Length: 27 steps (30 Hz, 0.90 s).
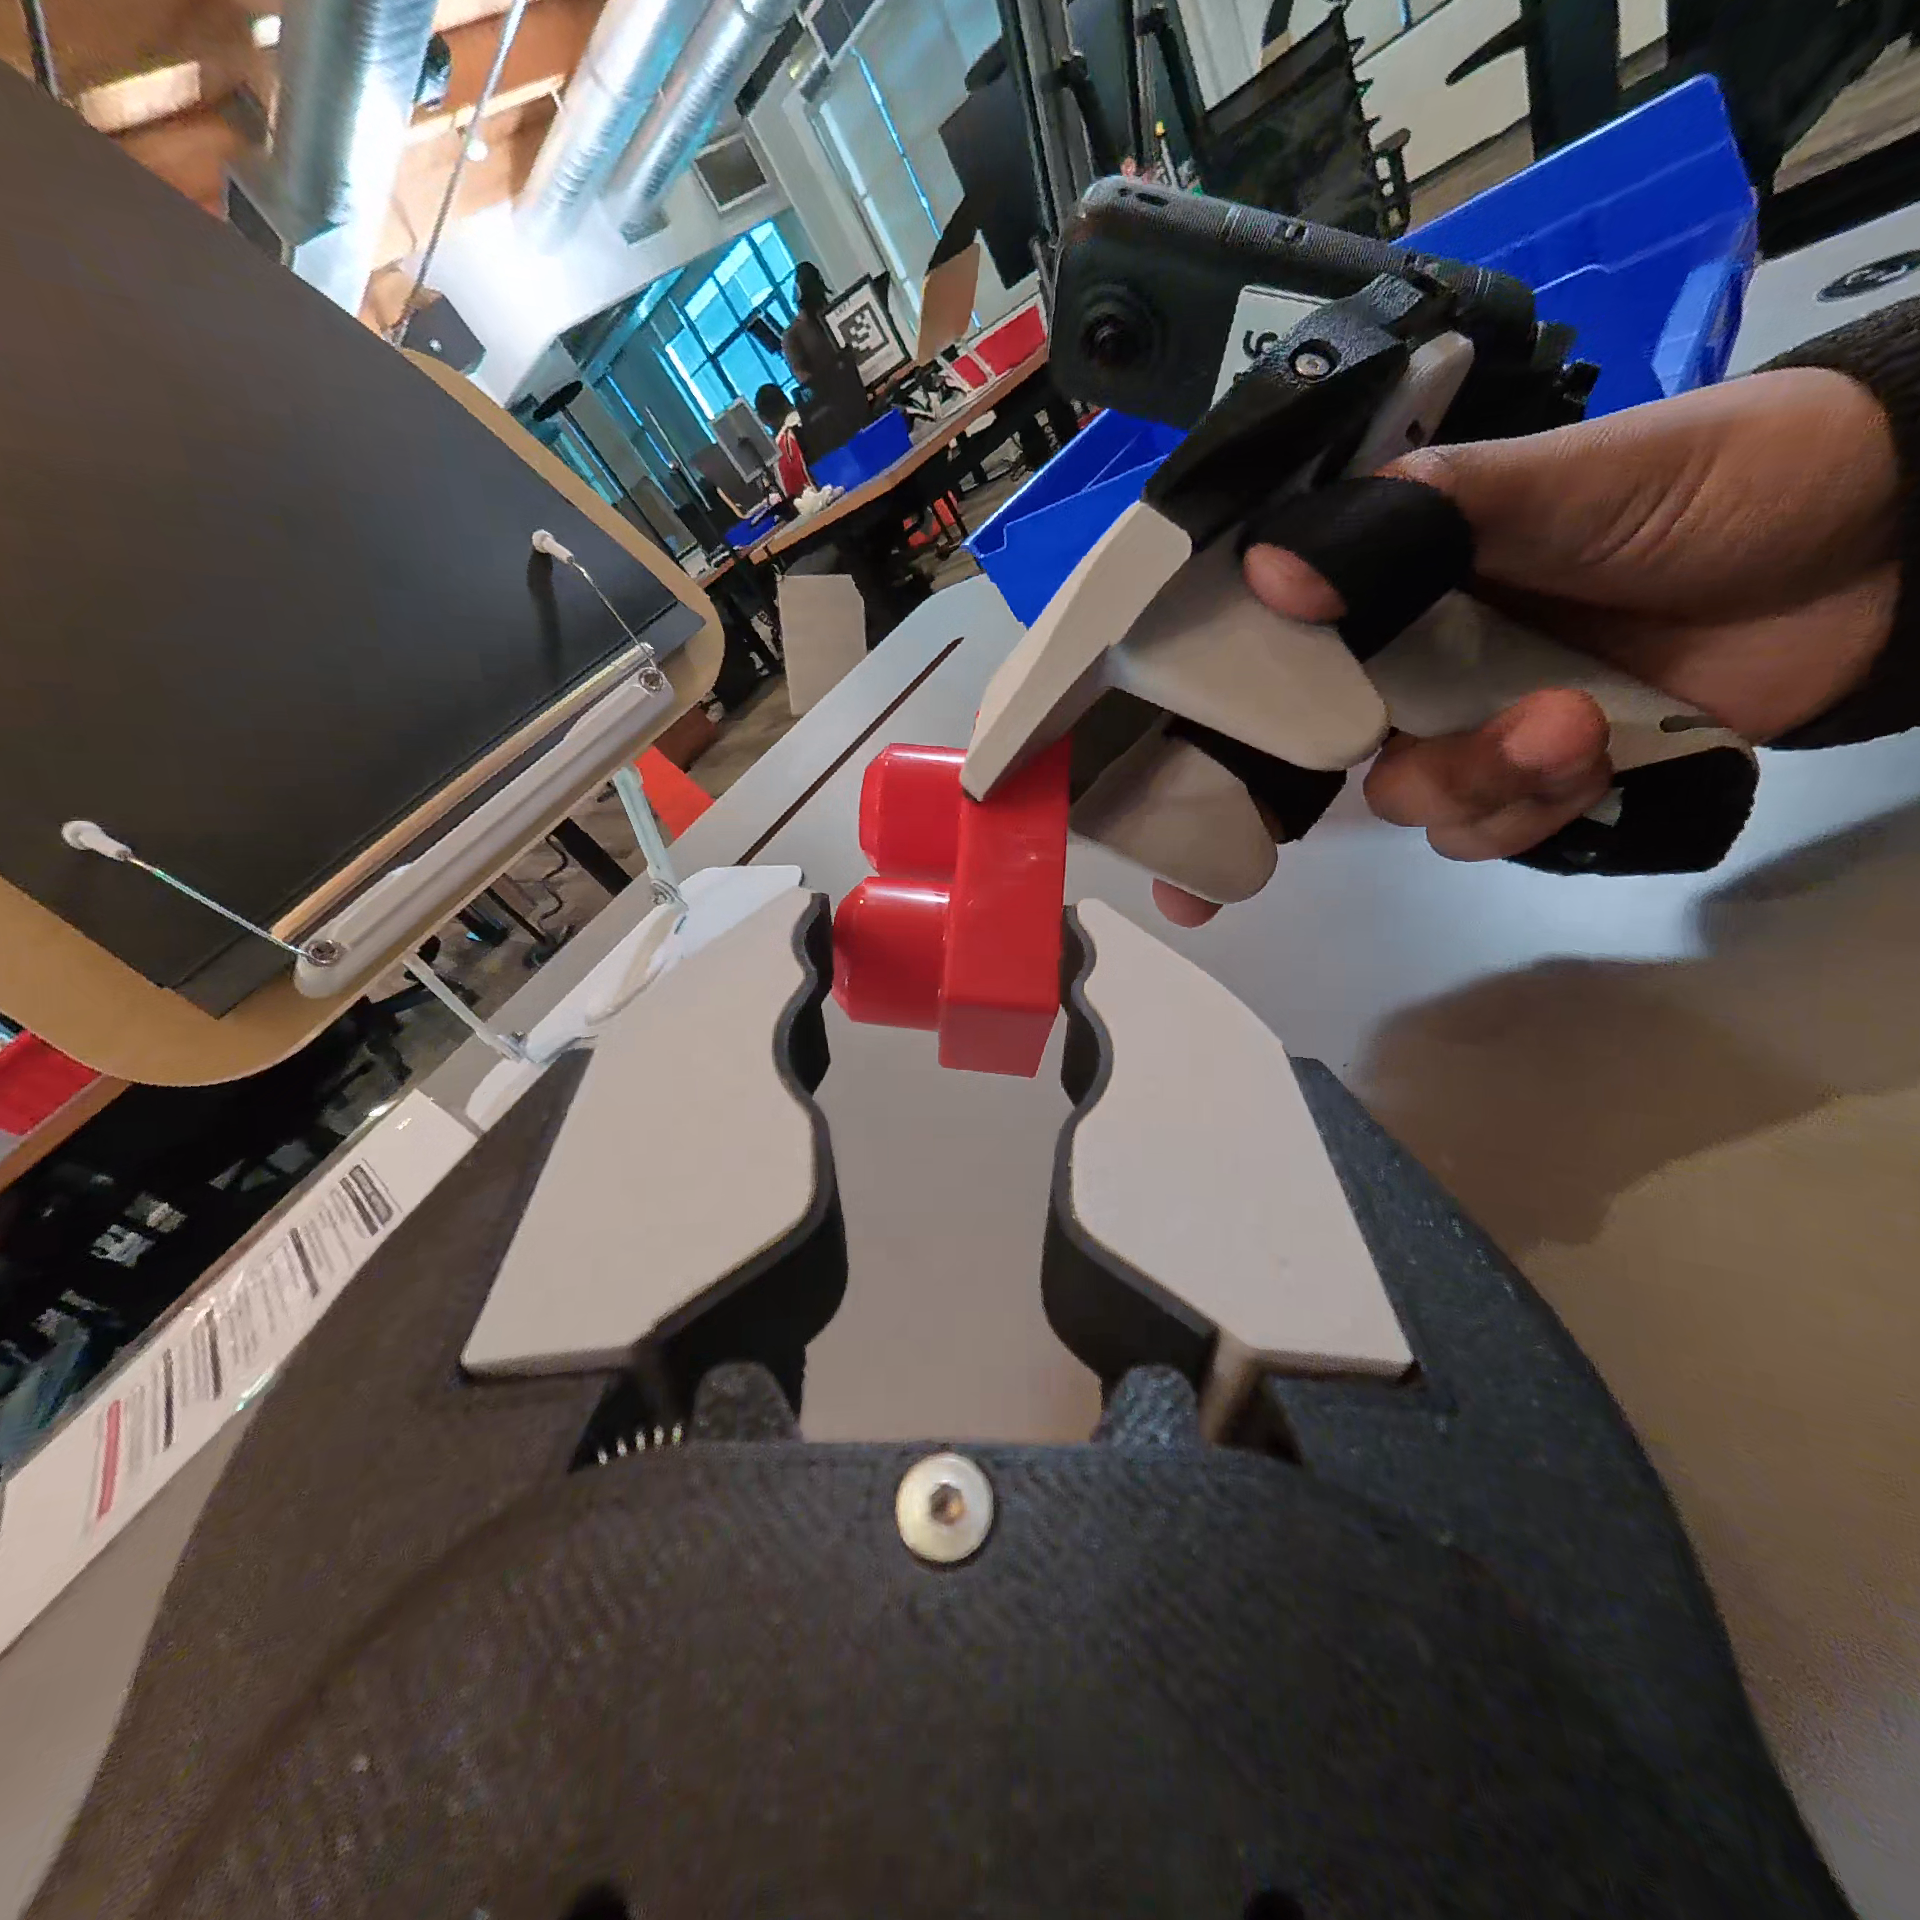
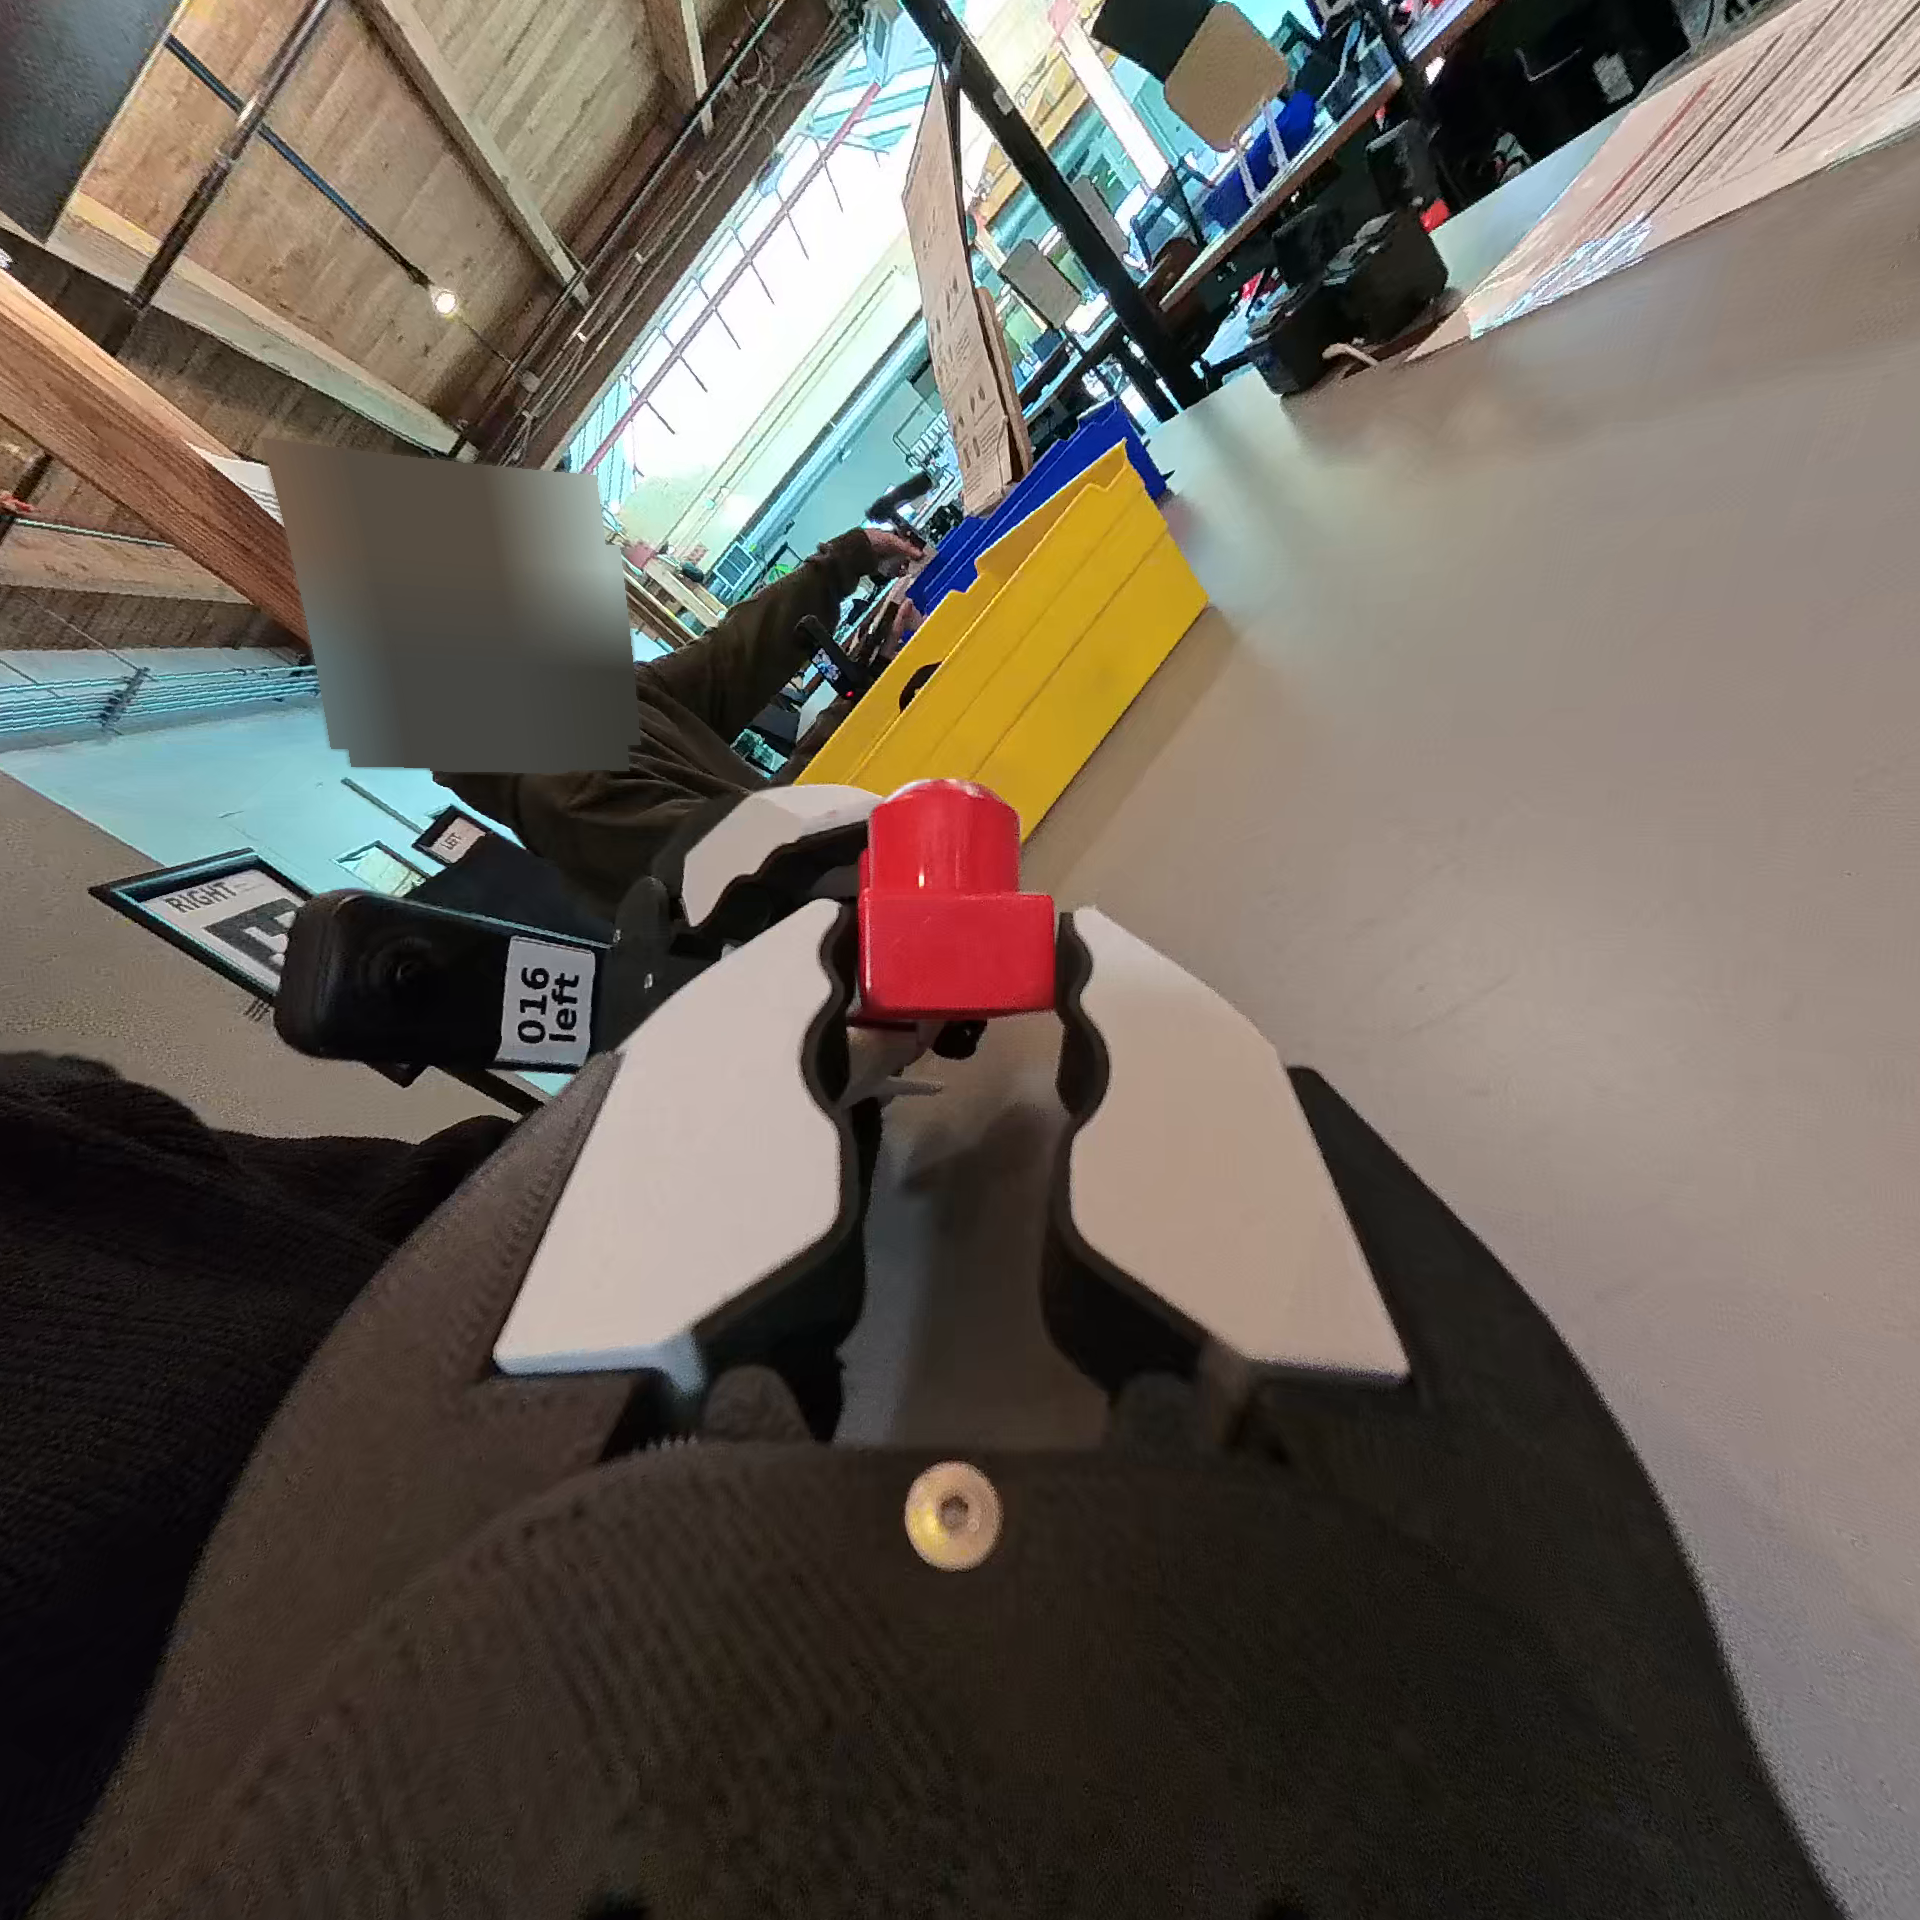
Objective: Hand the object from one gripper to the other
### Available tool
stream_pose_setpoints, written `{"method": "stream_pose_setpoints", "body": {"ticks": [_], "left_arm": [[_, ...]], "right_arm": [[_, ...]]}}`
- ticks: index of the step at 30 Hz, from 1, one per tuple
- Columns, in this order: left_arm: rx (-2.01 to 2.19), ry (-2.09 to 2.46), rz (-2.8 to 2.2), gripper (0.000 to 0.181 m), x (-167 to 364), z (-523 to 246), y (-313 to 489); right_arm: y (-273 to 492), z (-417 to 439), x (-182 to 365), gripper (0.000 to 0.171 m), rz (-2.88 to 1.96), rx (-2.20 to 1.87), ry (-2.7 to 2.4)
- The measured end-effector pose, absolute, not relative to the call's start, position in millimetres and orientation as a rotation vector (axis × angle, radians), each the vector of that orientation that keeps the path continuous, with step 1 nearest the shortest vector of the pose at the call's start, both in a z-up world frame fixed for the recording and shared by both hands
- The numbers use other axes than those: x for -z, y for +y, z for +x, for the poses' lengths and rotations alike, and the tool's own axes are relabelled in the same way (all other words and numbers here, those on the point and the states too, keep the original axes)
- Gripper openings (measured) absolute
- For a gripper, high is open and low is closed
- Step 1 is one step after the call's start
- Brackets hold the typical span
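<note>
A red toy block with round studs (image 1: 966,935) hangs above the grey table (image 1: 1621,1195). My left gripper (image 1: 948,935) has a fingertip on the stud ends and the other on the block's flat back, shut on it. My right gripper (image 1: 1029,800), held by a hand (image 1: 1662,582), comes in from the upper right and clamps the block's upper edge. In the right wrist view the block (image 2: 951,956) sits tightly between my right gripper's (image 2: 951,935) fingertips, stud upward. One of the left gripper's fingers (image 2: 769,842) shows beside the stud; the other is mostly hidden.
A blue bin (image 1: 1558,260) stands behind the right gripper. A tilted black panel on a stand (image 1: 260,520) is close on the left. A yellow bin (image 2: 1039,644) and a blue bin (image 2: 1049,468) lie farther along the table (image 2: 1558,831). A dark sleeve (image 2: 156,1299) fills the lower left. The tips of both grippers are at nearly the same place.
</note>
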<state>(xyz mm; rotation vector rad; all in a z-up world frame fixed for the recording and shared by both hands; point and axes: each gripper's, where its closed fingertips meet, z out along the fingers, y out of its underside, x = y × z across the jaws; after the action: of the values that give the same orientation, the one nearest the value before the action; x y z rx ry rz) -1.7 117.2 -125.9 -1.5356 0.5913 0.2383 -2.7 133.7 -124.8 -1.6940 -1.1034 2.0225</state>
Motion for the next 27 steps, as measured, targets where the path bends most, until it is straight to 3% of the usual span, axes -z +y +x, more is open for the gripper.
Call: {"method": "stream_pose_setpoints", "body": {"ticks": [4,8,17,23,27], "left_arm": [[-0.258,0.562,-1.489,0.045,118.9,-3.3,115.7],[-0.157,0.463,-1.500,0.066,115.7,-9.2,117.6],[0.634,0.215,-1.486,0.097,103.3,15.9,110.9],[0.917,0.202,-1.411,0.075,92.7,26.2,100.9],[0.971,0.194,-1.395,0.039,91.0,21.5,98.5]], "right_arm": [[136.0,-2.1,119.7,0.037,-1.665,-2.036,-1.068],[148.3,2.1,110.1,0.037,-1.616,-2.077,-0.969],[132.1,9.0,79.8,0.037,-1.282,-2.042,-1.028],[113.2,10.0,75.1,0.037,-1.119,-1.926,-1.147],[110.0,11.0,73.7,0.037,-1.104,-1.951,-1.152]]}}
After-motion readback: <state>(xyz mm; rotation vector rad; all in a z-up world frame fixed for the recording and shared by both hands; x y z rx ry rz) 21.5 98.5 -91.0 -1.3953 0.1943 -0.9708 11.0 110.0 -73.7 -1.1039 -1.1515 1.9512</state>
